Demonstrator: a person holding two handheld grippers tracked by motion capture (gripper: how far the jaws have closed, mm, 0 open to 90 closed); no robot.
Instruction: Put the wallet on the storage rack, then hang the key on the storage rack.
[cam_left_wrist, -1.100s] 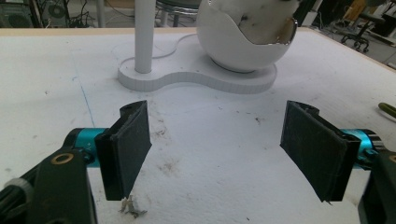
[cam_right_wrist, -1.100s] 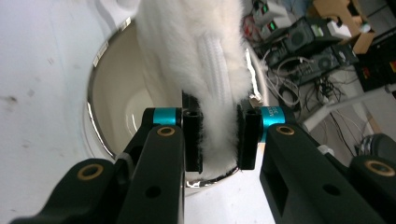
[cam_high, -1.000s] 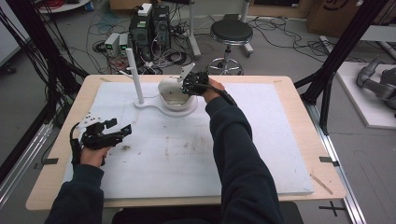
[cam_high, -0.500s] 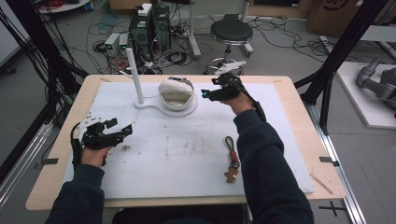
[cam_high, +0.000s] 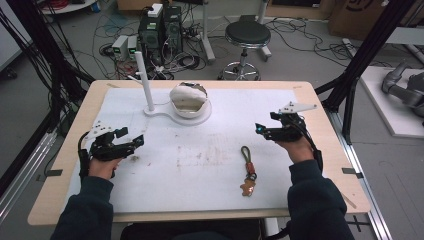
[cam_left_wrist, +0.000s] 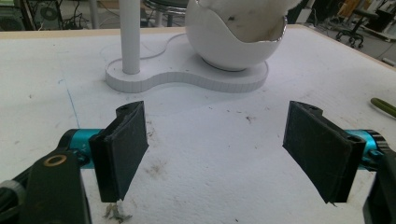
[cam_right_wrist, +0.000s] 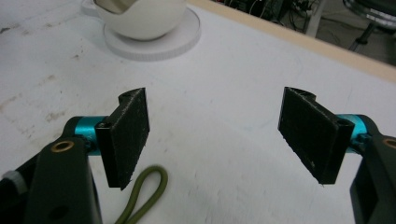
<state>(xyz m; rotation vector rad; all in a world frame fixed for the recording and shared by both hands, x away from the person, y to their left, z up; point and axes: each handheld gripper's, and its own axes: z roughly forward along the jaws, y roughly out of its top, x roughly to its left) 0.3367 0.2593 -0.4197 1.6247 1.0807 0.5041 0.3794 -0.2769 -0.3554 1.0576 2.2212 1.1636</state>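
Keychain (cam_high: 247, 170) lies lengthwise toward the person, left of the nearer right tongs (cam_high: 261, 131); jaws just spread, empty.

One desk (cam_high: 320, 107) with one white mat (cam_high: 200, 165) on it. One white stand base (cam_high: 167, 111) carrying one upright white post (cam_high: 144, 80) and one egg-shaped white bowl (cam_high: 189, 98). One keychain (cam_high: 247, 170): one olive cord loop, one brown charm at its end. Two handheld grippers, left gripper (cam_high: 131, 144) and right gripper (cam_high: 261, 131), each with two black fingers (cam_left_wrist: 122, 149), four in total, both pairs spread with nothing between. One grey three-cornered plate (cam_high: 296, 106) on the right one. Beyond the desk: one round stool (cam_high: 247, 35), two black computer towers (cam_high: 160, 30).
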